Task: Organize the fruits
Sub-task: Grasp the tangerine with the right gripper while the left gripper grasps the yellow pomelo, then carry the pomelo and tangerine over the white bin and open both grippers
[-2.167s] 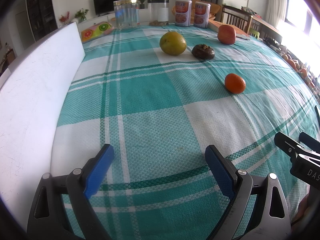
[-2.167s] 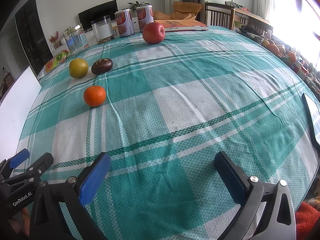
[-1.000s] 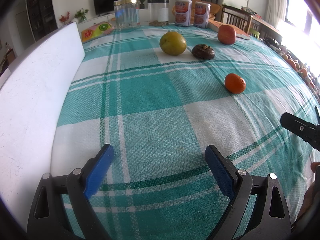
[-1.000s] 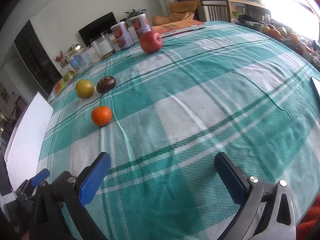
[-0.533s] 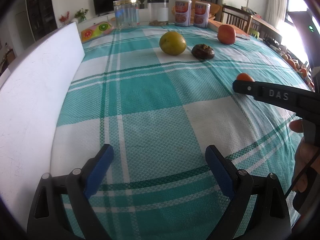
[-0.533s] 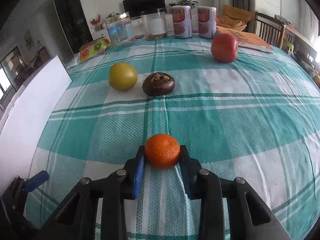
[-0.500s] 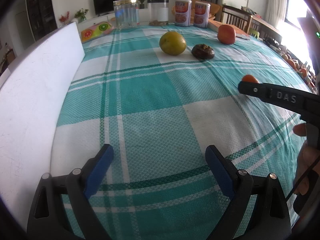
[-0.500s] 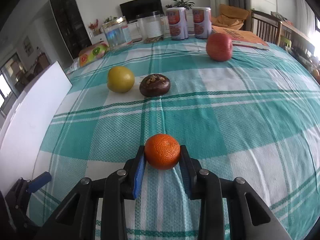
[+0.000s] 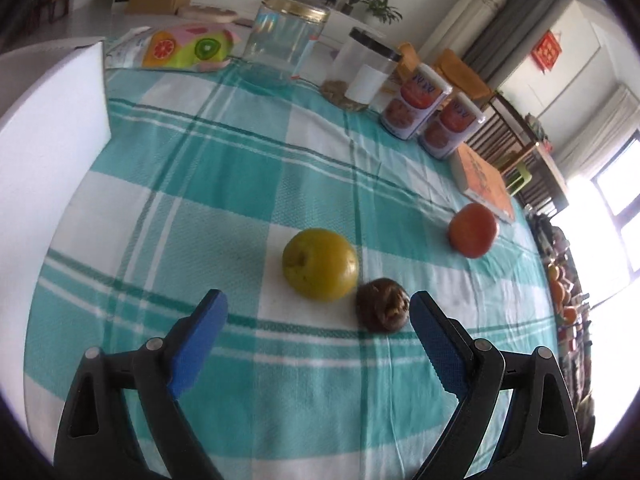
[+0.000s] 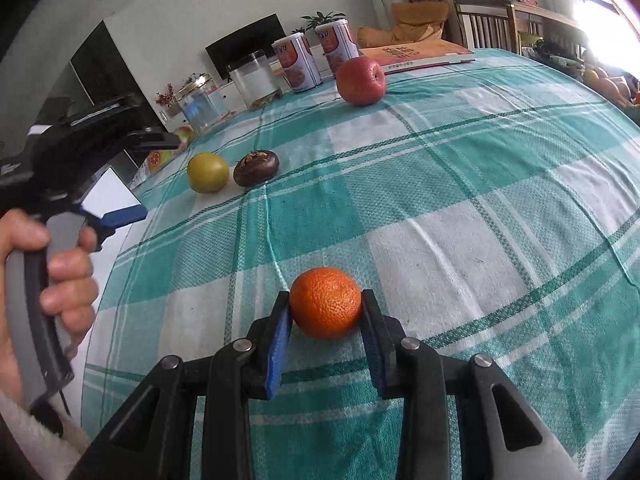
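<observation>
Gripping orange [image 10: 325,307] with right gripper [image 10: 325,330]; left gripper [image 9: 316,334] open.

Orange mandarin [image 10: 325,307] nearest; yellow-green fruit [image 9: 319,264] beside dark brown one [image 9: 383,310]; red apple [image 9: 472,230] farthest.

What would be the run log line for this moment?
right gripper: shut on orange | left gripper: open, near yellow fruit
</observation>
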Action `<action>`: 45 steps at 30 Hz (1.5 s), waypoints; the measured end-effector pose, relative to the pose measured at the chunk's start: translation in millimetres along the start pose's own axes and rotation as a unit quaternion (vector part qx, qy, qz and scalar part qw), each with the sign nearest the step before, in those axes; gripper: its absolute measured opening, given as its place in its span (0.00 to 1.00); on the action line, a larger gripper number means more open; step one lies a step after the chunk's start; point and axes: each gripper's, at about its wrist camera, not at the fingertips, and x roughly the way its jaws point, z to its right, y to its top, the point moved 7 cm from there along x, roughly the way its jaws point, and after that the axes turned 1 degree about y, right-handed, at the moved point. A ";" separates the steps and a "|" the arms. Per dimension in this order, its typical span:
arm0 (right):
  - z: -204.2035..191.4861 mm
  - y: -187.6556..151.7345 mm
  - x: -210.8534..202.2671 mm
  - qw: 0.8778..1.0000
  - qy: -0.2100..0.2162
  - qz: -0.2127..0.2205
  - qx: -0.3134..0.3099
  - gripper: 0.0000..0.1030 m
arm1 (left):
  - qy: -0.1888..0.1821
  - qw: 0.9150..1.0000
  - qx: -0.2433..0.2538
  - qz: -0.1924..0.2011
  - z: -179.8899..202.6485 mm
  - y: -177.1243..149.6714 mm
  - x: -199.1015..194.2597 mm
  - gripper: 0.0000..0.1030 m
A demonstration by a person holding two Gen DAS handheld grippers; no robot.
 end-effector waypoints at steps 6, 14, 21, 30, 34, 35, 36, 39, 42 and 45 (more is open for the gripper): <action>-1.1 0.4 1.5 1.000 0.001 0.000 -0.002 0.33 | 0.028 0.999 -0.012 -0.020 -8.8 7.2 38.5 0.81; -0.3 0.5 2.0 1.000 0.002 0.000 -0.002 0.33 | -0.003 0.998 0.055 -0.010 12.9 -26.4 -5.6 0.51; 2.1 -1.0 -2.7 1.000 0.021 0.006 0.015 0.33 | -0.089 0.994 0.054 -0.037 8.3 -92.8 -99.0 0.51; -16.0 -0.3 -23.8 0.996 0.076 0.040 0.008 0.32 | -0.132 0.987 0.095 -0.003 -21.2 -136.7 -239.5 0.51; -32.8 -3.3 -26.8 0.995 0.087 0.043 -0.022 0.32 | -0.130 0.988 0.078 0.019 -51.1 -132.8 -279.4 0.51; -37.4 -3.9 -27.6 0.994 0.090 0.045 -0.031 0.32 | -0.128 0.989 0.070 0.026 -61.2 -129.2 -288.4 0.51; -42.6 -4.8 -28.8 0.994 0.091 0.047 -0.042 0.32 | -0.123 0.990 0.063 0.035 -72.7 -125.6 -295.5 0.51; -62.6 -9.1 -34.3 0.991 0.094 0.052 -0.078 0.33 | -0.084 0.993 0.044 0.068 -111.7 -114.8 -312.0 0.51; -95.0 -16.3 -42.4 0.987 0.116 0.046 -0.102 0.32 | -0.041 0.996 0.013 0.080 -155.8 -105.8 -312.7 0.51; -149.1 -25.1 -56.1 0.976 0.162 0.036 -0.138 0.32 | -0.003 0.997 -0.010 0.080 -191.1 -102.5 -301.1 0.51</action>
